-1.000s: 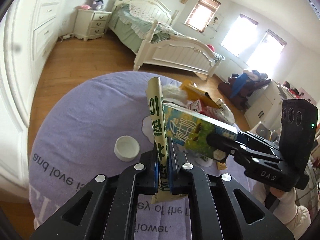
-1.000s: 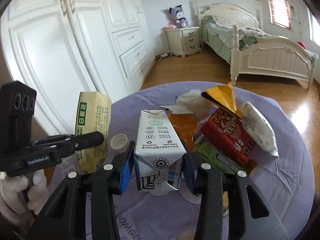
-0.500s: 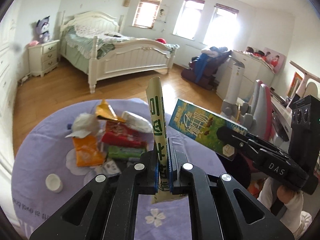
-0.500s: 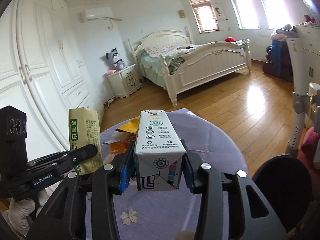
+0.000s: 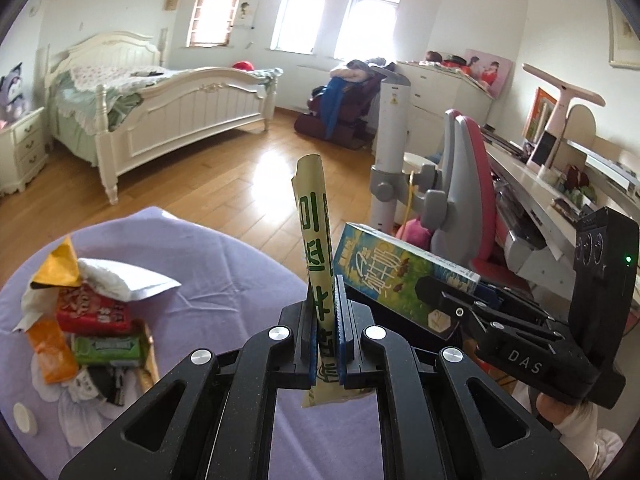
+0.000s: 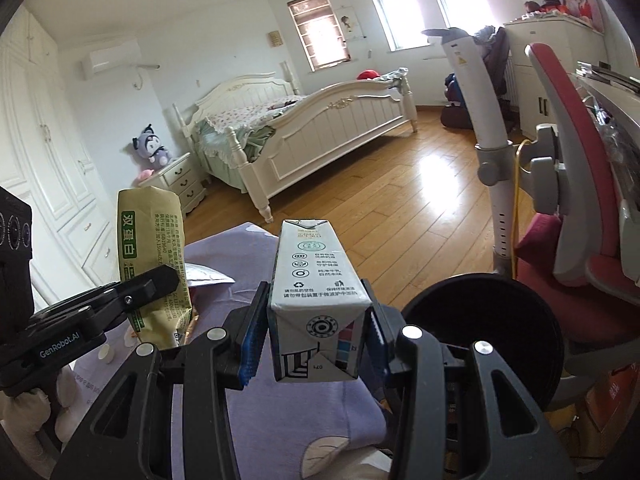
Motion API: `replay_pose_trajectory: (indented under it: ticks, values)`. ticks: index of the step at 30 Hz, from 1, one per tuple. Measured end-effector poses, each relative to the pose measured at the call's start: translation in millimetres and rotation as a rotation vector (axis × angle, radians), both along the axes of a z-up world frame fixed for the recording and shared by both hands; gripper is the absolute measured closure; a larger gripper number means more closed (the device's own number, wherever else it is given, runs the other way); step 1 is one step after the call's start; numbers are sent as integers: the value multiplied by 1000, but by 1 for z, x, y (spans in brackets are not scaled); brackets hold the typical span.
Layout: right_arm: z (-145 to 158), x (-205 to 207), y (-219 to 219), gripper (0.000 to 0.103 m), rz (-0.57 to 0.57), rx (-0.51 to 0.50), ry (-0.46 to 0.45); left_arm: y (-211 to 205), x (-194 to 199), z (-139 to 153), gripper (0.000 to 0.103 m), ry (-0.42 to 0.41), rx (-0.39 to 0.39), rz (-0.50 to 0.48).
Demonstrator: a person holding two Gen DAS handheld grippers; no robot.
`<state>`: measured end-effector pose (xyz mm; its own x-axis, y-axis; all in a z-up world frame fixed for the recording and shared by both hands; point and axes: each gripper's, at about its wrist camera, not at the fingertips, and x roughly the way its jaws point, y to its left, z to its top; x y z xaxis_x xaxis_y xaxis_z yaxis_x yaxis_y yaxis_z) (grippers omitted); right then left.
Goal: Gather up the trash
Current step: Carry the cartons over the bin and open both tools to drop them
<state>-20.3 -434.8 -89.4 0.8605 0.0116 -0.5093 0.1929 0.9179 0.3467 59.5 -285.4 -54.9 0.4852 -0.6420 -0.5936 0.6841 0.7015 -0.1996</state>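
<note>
My left gripper [image 5: 324, 304] is shut on a flat yellow-green drink pouch [image 5: 314, 232], held upright and edge-on; from the right wrist the same pouch [image 6: 150, 248] shows its printed face. My right gripper [image 6: 314, 312] is shut on a milk carton [image 6: 316, 296], seen from the left wrist as a blue-green box [image 5: 396, 276]. Both are held above the right edge of the round purple-clothed table [image 5: 224, 264]. A pile of wrappers [image 5: 92, 316] lies on the cloth at the left. A round black bin [image 6: 480, 324] stands open just right of the table.
A white cap [image 5: 24, 418] lies near the table's left rim. A pink and grey chair [image 5: 464, 200] and a desk [image 5: 560, 200] stand close on the right. A white bed [image 5: 160, 108] is across the wooden floor [image 5: 240, 176].
Both grippers have swung to the right across the table with pouch and carton held. The wrapper pile slid to the left of the view, and the black bin came into sight.
</note>
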Motion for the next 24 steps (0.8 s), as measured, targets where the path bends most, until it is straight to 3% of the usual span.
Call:
replay_pose_trajectory:
  ticks: [16,24]
  values:
    - [-58,-27,-67,60,-206,-69,121,-112,5,-54,95,78,67,-109]
    - [-76,-34,-78,60,-243,-92,168,-148,8,-77,95,111,100,-155]
